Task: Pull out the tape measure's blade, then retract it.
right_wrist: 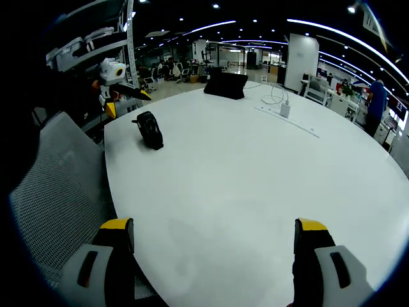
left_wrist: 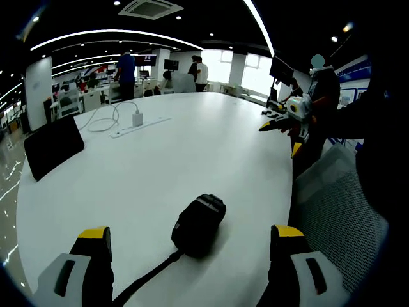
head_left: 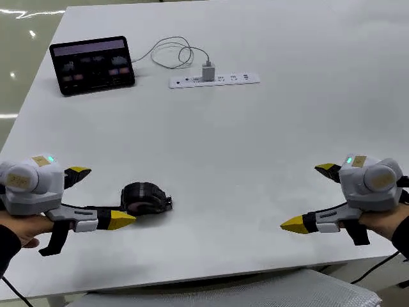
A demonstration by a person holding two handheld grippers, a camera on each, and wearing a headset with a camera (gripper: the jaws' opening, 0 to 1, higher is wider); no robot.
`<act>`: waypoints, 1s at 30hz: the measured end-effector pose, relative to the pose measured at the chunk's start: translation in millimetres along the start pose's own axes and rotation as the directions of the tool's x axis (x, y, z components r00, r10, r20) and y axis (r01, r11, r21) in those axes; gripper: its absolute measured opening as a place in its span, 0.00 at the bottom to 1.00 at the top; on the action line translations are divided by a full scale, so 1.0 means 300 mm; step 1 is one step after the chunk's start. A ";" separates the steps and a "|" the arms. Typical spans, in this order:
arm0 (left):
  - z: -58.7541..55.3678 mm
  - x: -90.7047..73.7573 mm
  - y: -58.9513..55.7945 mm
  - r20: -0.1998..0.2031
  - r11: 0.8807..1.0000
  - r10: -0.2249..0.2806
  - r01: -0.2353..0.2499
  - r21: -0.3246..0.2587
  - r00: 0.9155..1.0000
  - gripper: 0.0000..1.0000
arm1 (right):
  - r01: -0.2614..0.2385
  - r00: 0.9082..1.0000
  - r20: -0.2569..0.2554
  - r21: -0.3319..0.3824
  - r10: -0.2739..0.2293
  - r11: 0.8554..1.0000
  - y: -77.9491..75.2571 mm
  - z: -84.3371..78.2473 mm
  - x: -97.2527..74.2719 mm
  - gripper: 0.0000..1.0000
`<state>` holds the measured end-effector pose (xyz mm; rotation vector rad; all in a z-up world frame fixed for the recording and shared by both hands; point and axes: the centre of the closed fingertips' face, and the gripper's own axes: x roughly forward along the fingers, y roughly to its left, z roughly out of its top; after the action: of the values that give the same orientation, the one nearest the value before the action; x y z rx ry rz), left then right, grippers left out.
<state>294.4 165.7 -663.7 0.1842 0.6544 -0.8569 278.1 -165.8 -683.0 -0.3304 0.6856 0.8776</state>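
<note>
A black tape measure (head_left: pixel 144 197) lies on the white table (head_left: pixel 243 141), its strap trailing toward the left gripper. My left gripper (head_left: pixel 102 195) stands open just left of it, yellow tips apart, nothing between them. In the left gripper view the tape measure (left_wrist: pixel 199 224) sits a short way ahead between the jaws, with its strap running back toward me. My right gripper (head_left: pixel 312 197) is open at the table's right front, far from the tape measure (right_wrist: pixel 148 129), which lies at the far left of its view. No blade is pulled out.
A dark tablet (head_left: pixel 92 64) stands propped at the back left. A white power strip (head_left: pixel 214 80) with a plugged charger and looped cable lies behind the middle. A mesh chair back (head_left: pixel 255 291) sits below the table's near edge.
</note>
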 end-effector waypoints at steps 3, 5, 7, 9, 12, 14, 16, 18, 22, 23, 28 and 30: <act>0.007 0.014 -0.007 -0.009 1.000 -0.018 0.018 0.014 1.000 0.98 | -0.009 1.000 -0.009 -0.010 0.009 1.000 0.005 0.002 0.011 1.00; 0.013 0.024 -0.010 -0.013 0.999 -0.031 0.031 0.025 0.999 0.98 | -0.015 1.000 -0.009 -0.014 0.015 1.000 0.009 0.009 0.015 1.00; 0.014 0.031 -0.012 -0.022 0.999 -0.036 0.037 0.035 0.999 0.97 | -0.022 1.000 -0.006 -0.018 0.022 1.000 0.013 0.018 0.019 1.00; 0.013 0.037 -0.012 -0.032 0.998 -0.041 0.043 0.053 0.999 0.97 | -0.028 1.000 -0.005 -0.017 0.028 0.999 0.018 0.030 0.026 1.00; 0.017 0.042 -0.011 -0.032 0.996 -0.050 0.052 0.073 0.998 0.96 | -0.037 0.999 -0.005 -0.032 0.037 0.999 0.021 0.046 0.034 1.00; 0.021 0.047 -0.012 -0.034 0.993 -0.058 0.062 0.102 0.998 0.95 | -0.042 0.999 -0.001 -0.038 0.042 0.998 0.023 0.060 0.039 1.00; 0.026 0.053 -0.014 -0.039 0.989 -0.070 0.074 0.130 0.997 0.95 | -0.046 0.999 0.000 -0.046 0.046 0.998 0.024 0.071 0.047 1.00; 0.028 0.058 -0.015 -0.049 0.984 -0.079 0.085 0.155 0.996 0.95 | -0.051 0.999 0.000 -0.053 0.051 0.997 0.027 0.079 0.054 1.00; 0.026 0.070 -0.013 -0.080 0.976 -0.091 0.104 0.192 0.993 0.94 | -0.065 0.998 -0.002 -0.072 0.065 0.995 0.039 0.096 0.070 0.99; 0.027 0.074 -0.013 -0.089 0.973 -0.094 0.111 0.201 0.992 0.93 | -0.071 0.998 -0.006 -0.079 0.070 0.994 0.040 0.100 0.076 0.99; 0.040 0.087 -0.014 -0.108 0.964 -0.112 0.134 0.231 0.988 0.90 | -0.085 0.996 -0.005 -0.096 0.085 0.992 0.050 0.127 0.094 0.99; 0.034 0.090 -0.020 -0.133 0.958 -0.131 0.160 0.238 0.982 0.83 | -0.093 0.996 -0.012 -0.105 0.092 0.990 0.052 0.129 0.103 0.99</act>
<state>307.4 140.4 -671.4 0.4187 0.6739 -1.0762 295.5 -117.5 -675.1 -0.3991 0.6666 1.0039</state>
